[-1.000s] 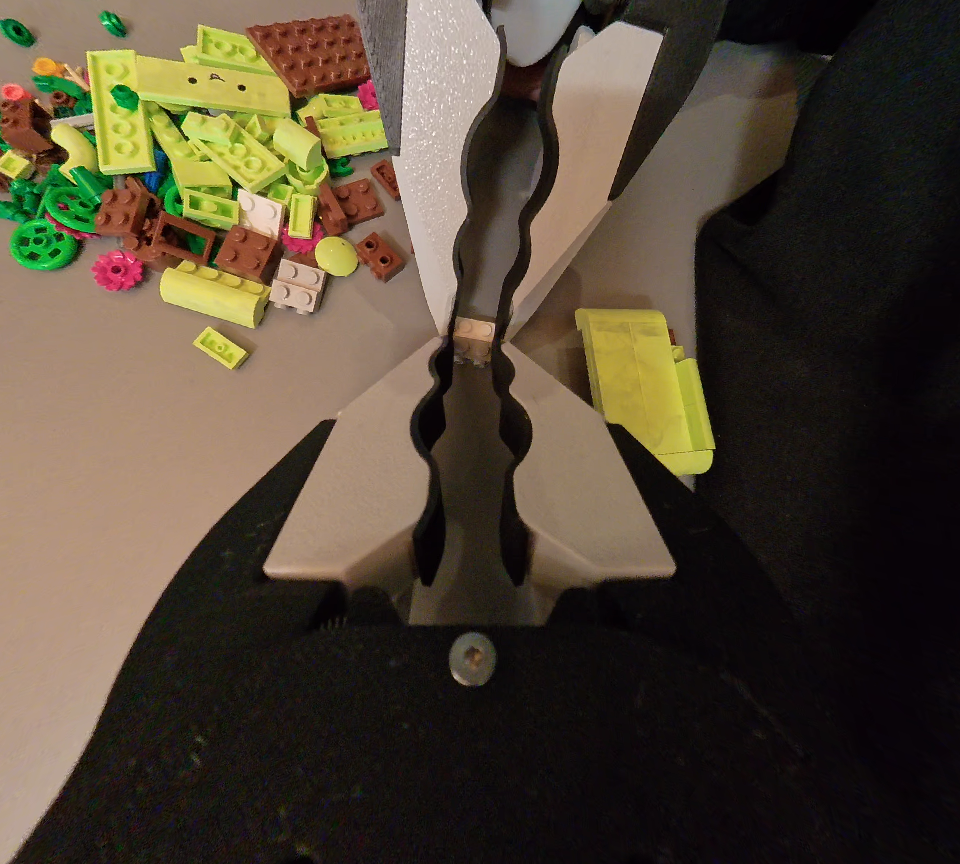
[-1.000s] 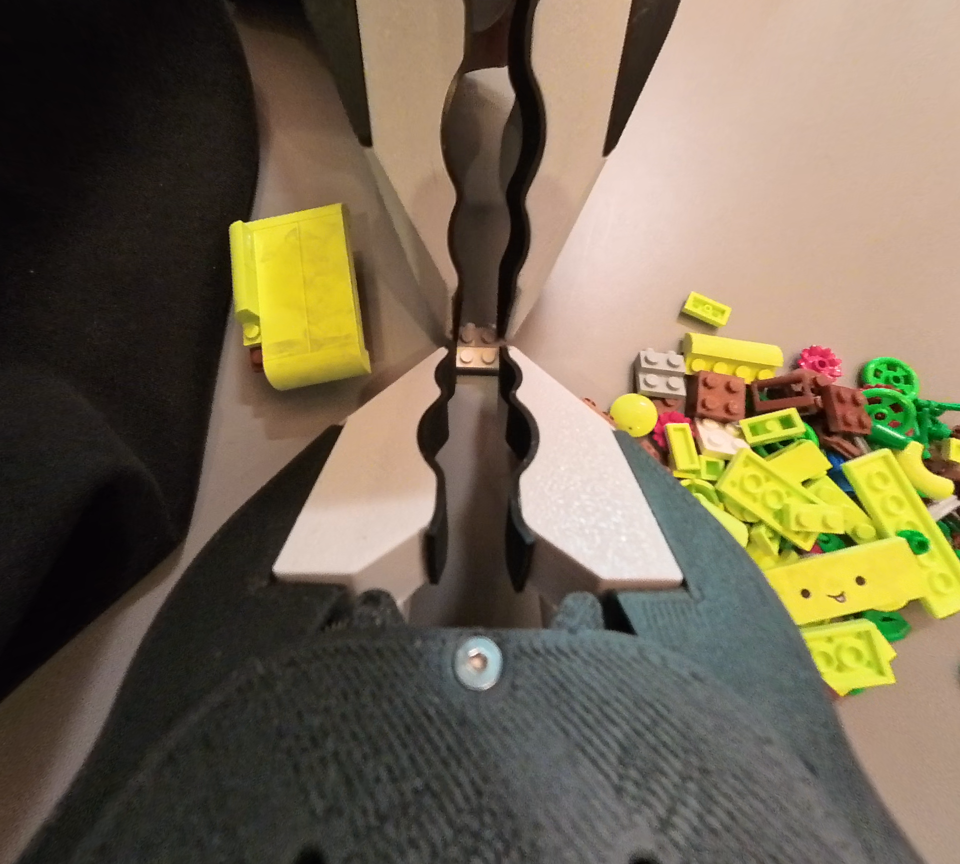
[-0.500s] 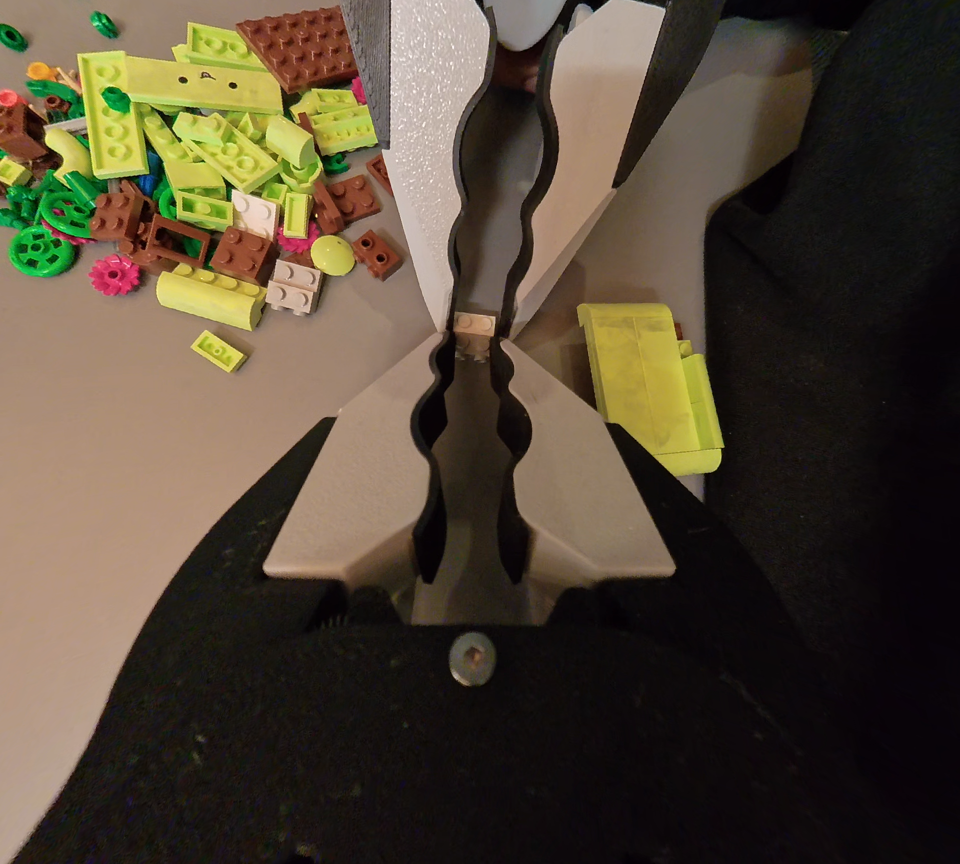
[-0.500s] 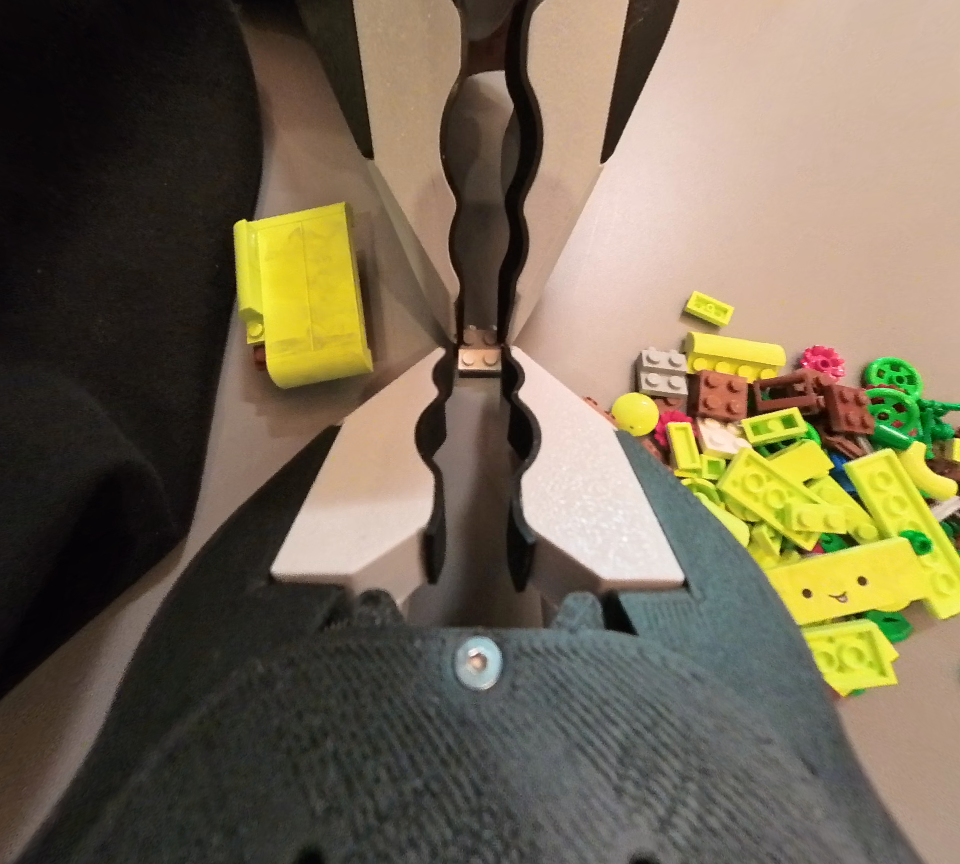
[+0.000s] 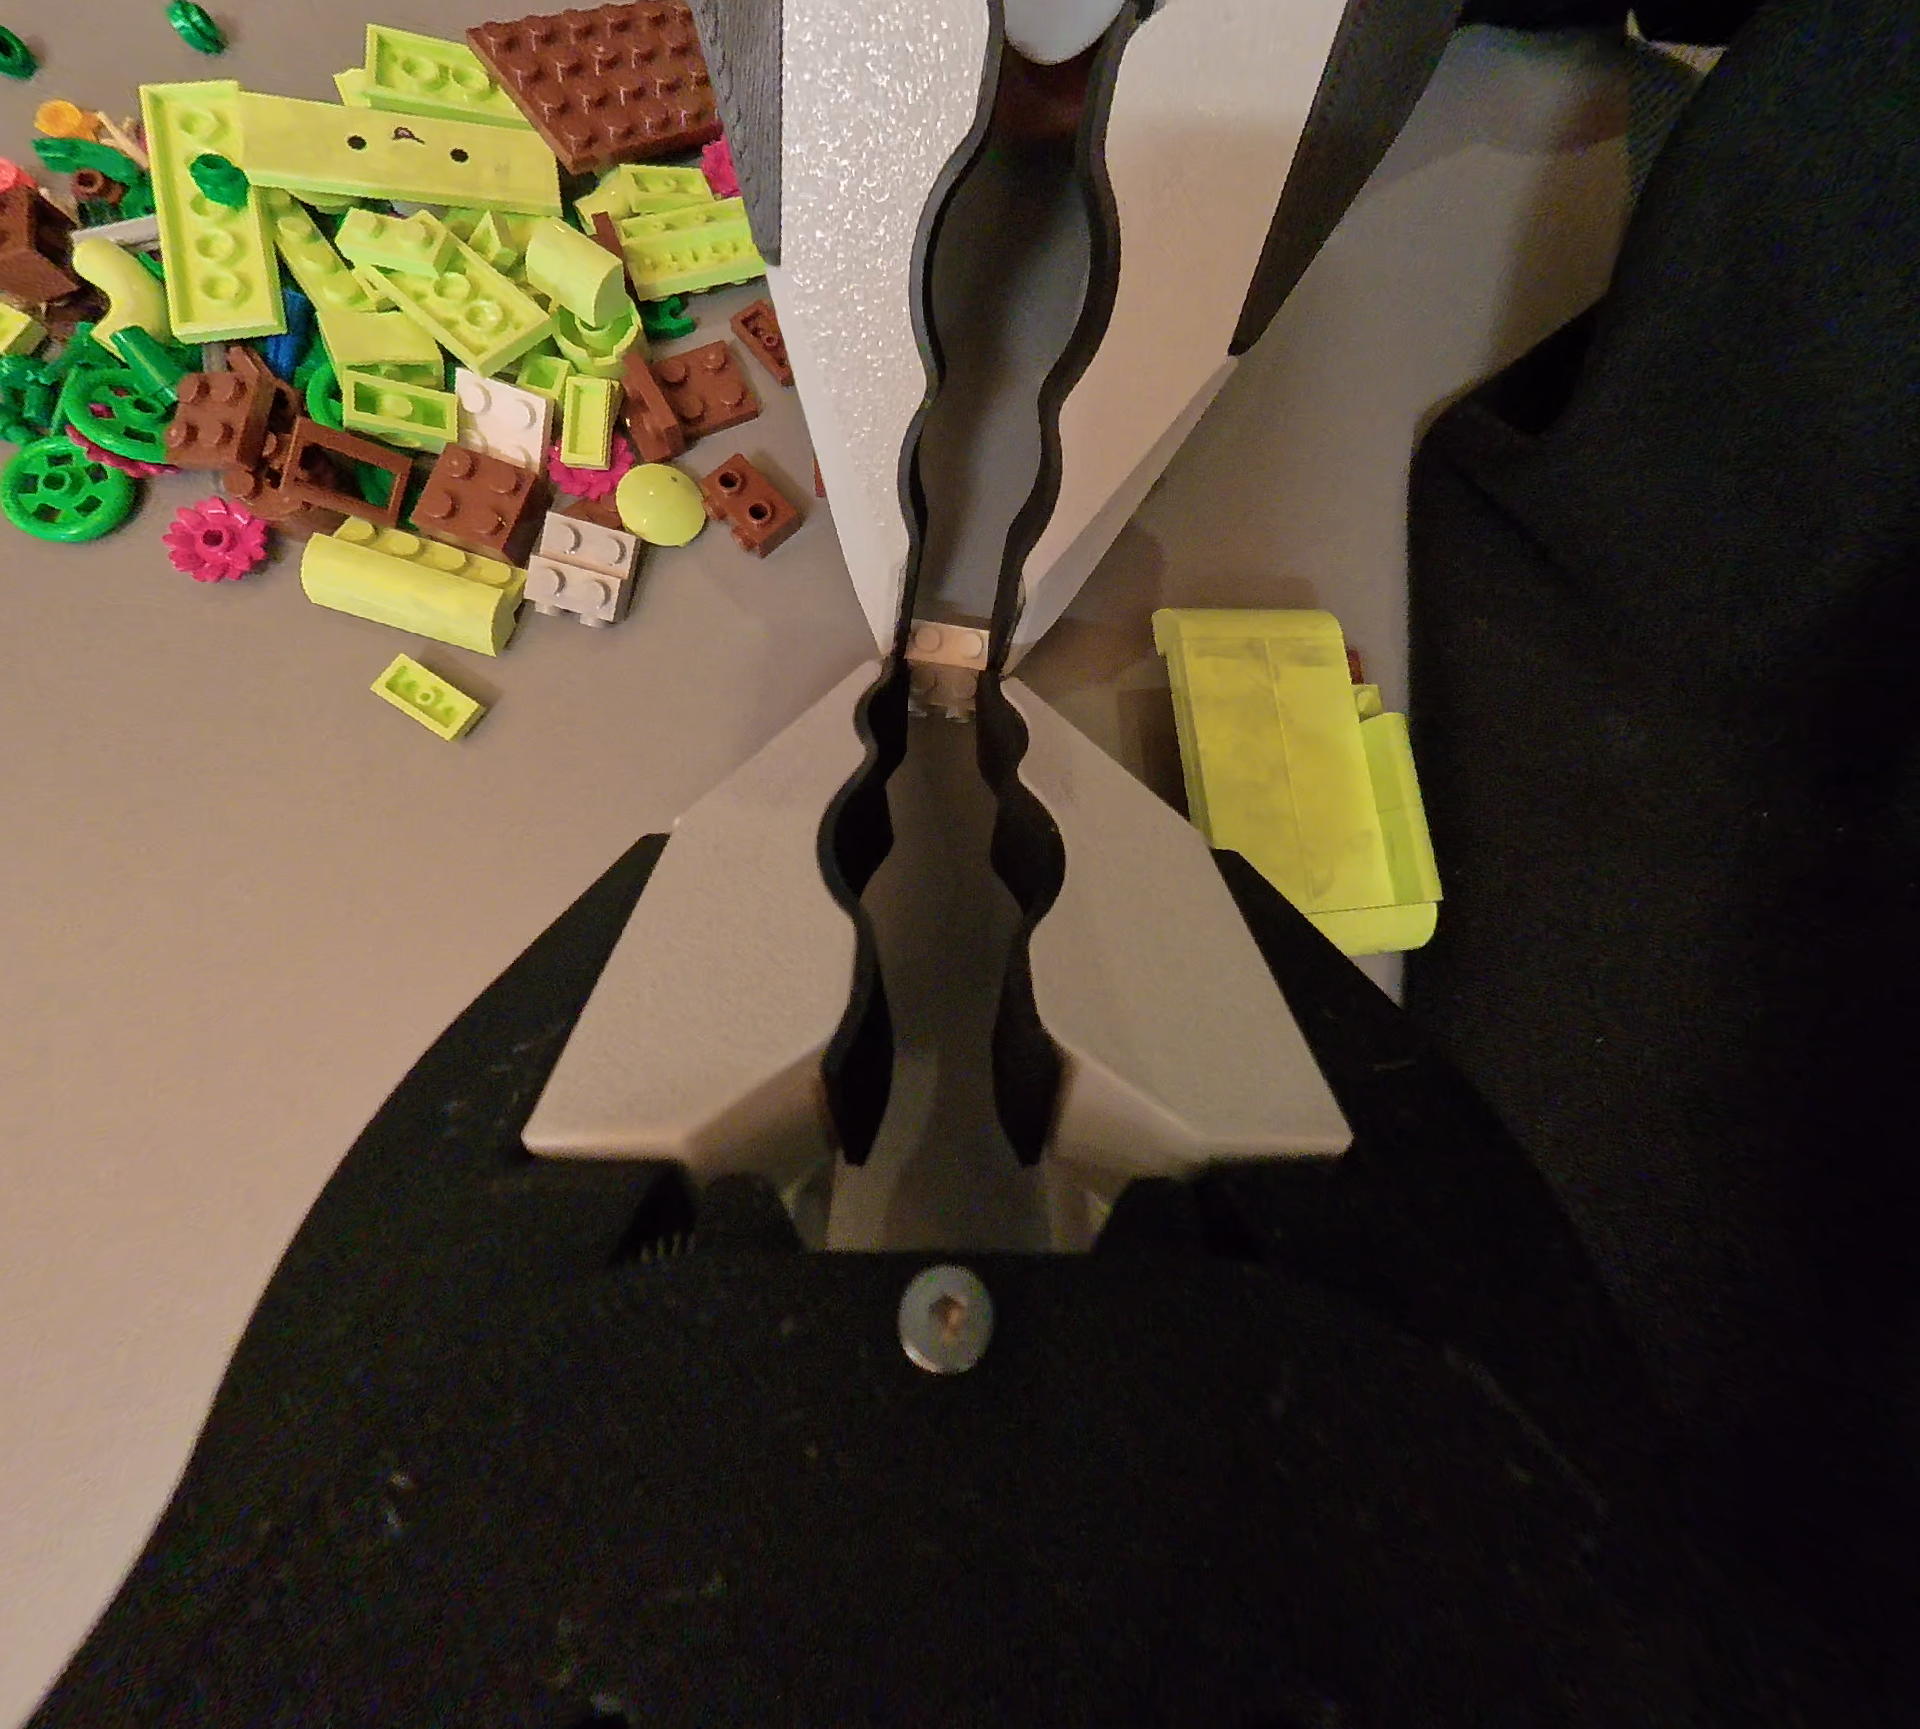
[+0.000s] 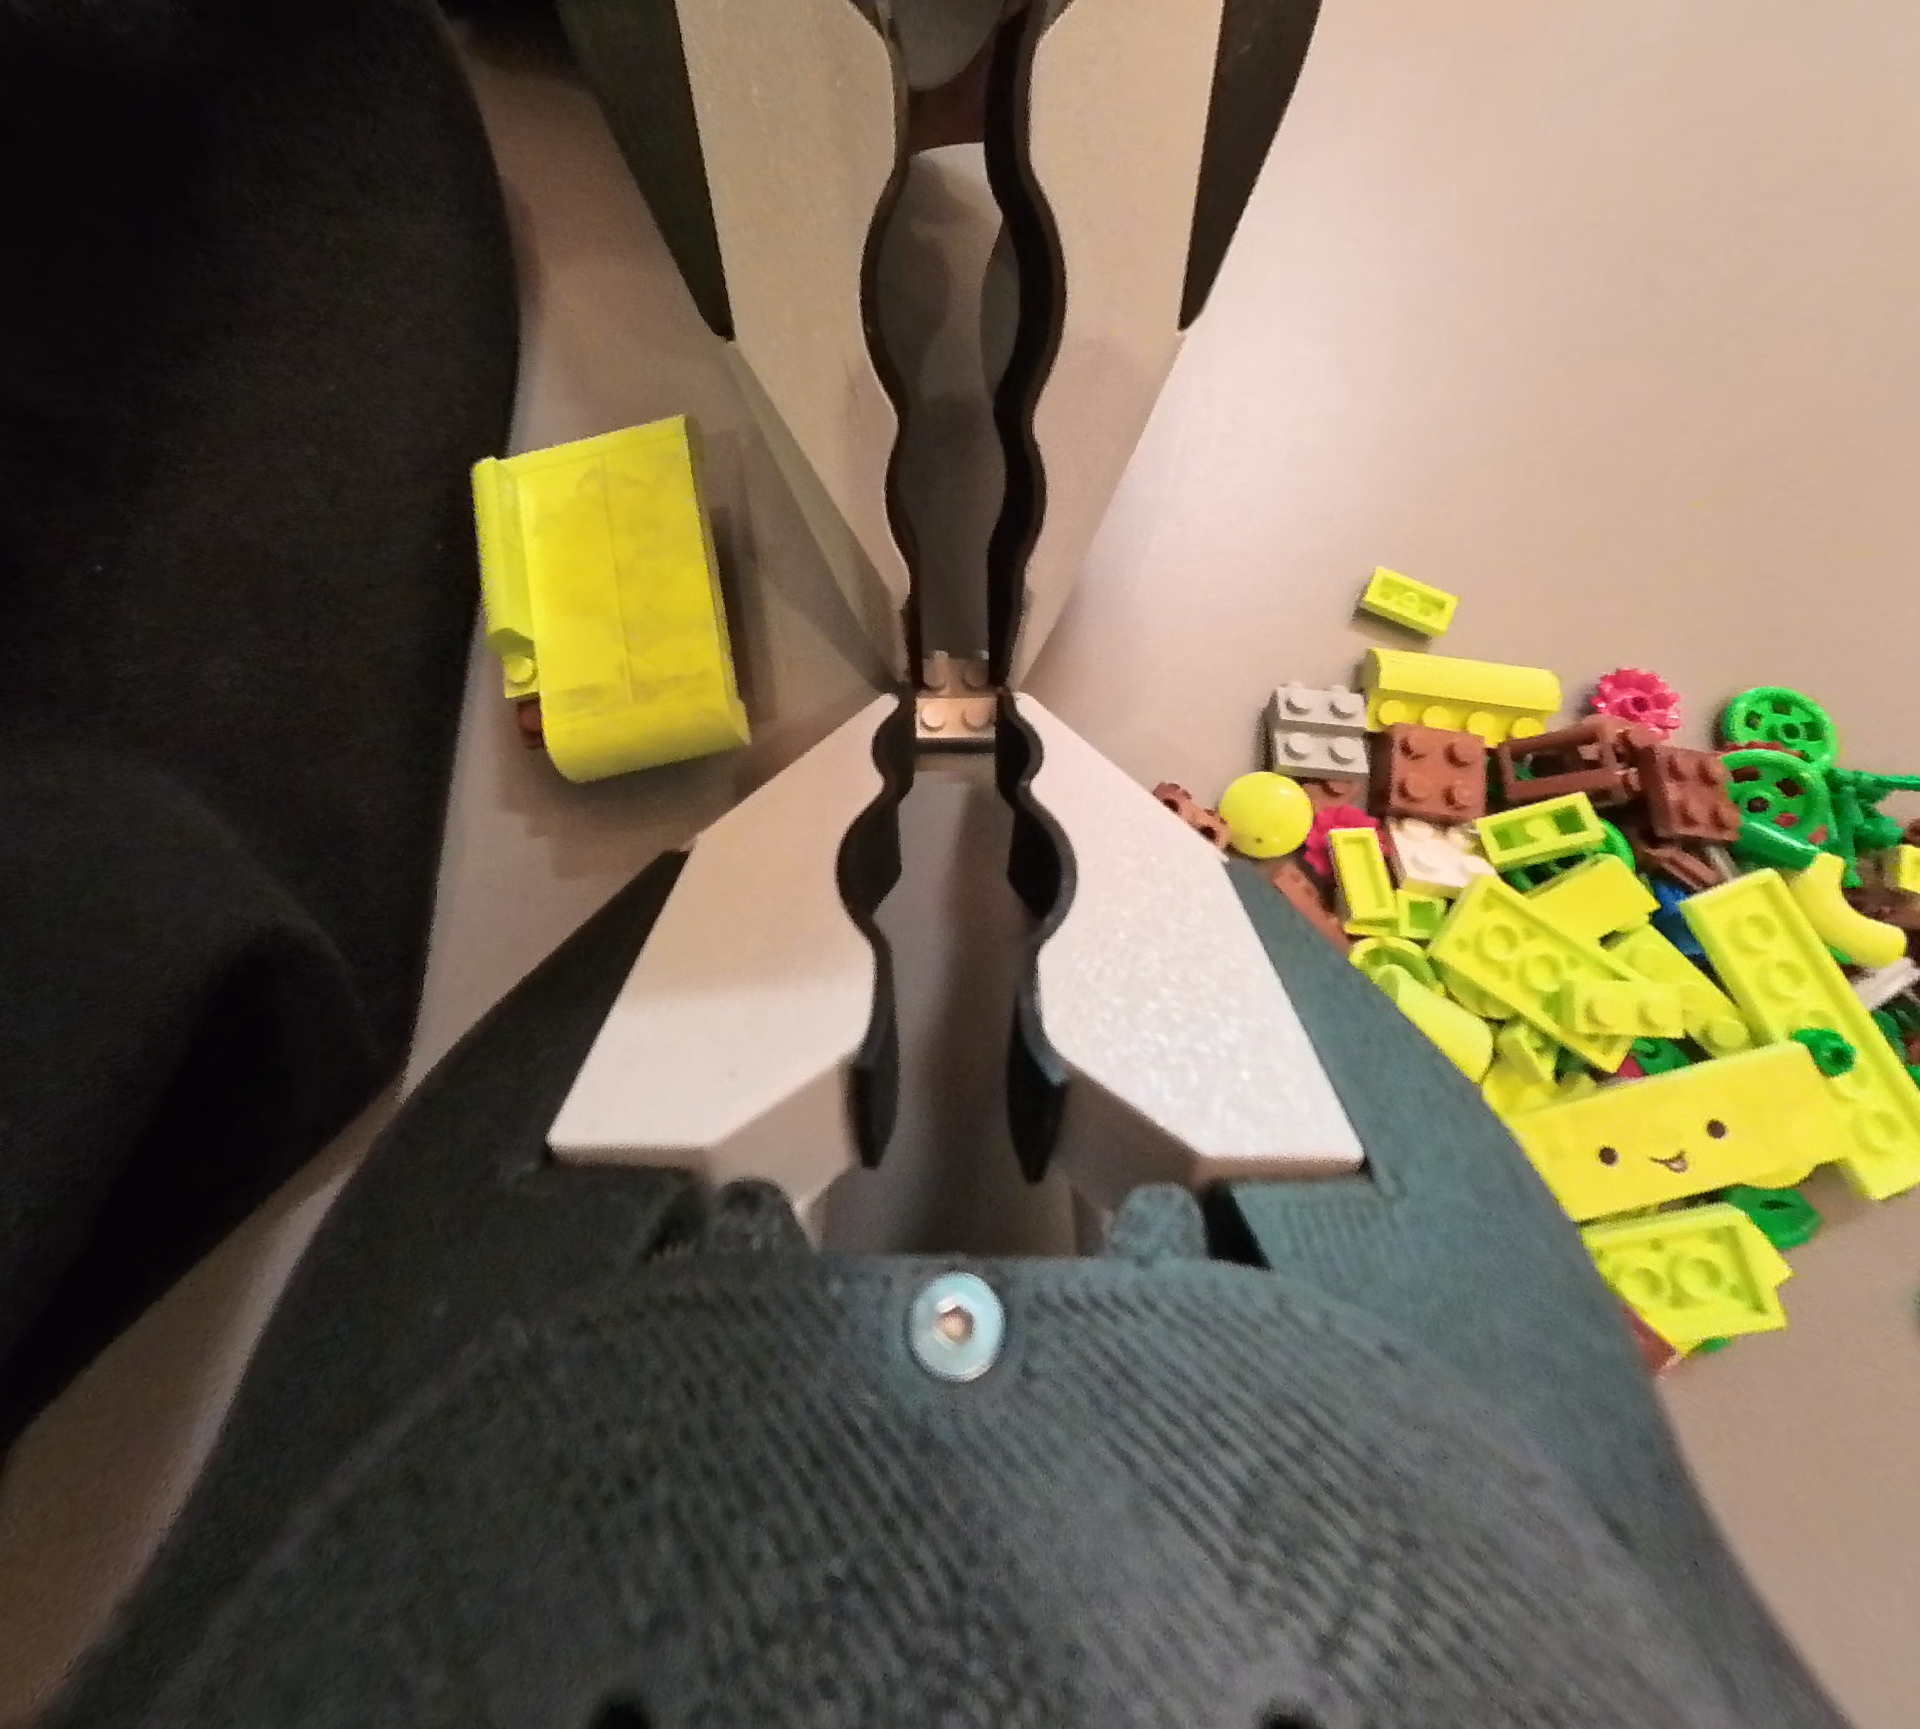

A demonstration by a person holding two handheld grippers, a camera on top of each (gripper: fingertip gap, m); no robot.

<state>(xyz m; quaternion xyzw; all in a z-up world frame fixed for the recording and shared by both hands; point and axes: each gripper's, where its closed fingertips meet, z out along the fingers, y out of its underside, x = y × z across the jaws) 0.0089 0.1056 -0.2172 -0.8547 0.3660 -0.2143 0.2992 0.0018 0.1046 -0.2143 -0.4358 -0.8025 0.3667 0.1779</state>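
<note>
A: Biggest thing by the left gripper (image 5: 948,697)?
B: The brick pile (image 5: 395,308), up to its left on the table (image 5: 312,900). A lime block (image 5: 1288,765) sits just right.
A: And the right gripper (image 6: 958,723)?
B: It meets the left tip to tip; the pile (image 6: 1621,931) lies on its right.
A: Grips?
B: Each is nearly closed, pinching 1 of 2 small tan plates (image 5: 945,645) pressed together between them.

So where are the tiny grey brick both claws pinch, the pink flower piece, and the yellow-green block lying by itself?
tiny grey brick (image 5: 947,643): left wrist view, on its studded top.
pink flower piece (image 5: 214,538): left wrist view, on its centre.
yellow-green block (image 6: 613,588): right wrist view, on its smooth top face.
</note>
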